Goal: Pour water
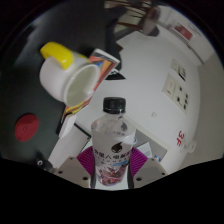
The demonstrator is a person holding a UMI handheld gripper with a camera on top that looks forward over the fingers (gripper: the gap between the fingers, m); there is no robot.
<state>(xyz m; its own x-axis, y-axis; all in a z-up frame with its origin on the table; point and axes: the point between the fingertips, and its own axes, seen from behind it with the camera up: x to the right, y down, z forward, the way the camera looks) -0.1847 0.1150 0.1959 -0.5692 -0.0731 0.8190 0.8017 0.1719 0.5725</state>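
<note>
Clear plastic, with a black screw cap and a pink-and-white label, makes up the small water bottle (112, 145) that stands upright between the two fingers of the tool (113, 168); the magenta pads (86, 160) lie against its sides at label height, so the tool looks closed on the bottle, gripping it around the lower body. Whether the bottle's base rests on the white desk (150, 105) or hangs just above it cannot be told, since the base is hidden between the fingers. Just beyond the bottle and a little to the tool's left, a white cup with a yellow handle (68, 82) sits tipped so its mouth faces toward the tool, next to a striped orange-and-white card or packet (103, 68). Farther off to the right, a white wall socket plate (180, 88) shows, and to the far left a red round object (27, 126) lies in shadow. By my reading, the grasp is made and the carry toward the cup is the step in hand. Next the bottle must be brought over the cup's mouth and tilted, though the cap appears on, which would block any pour.
</note>
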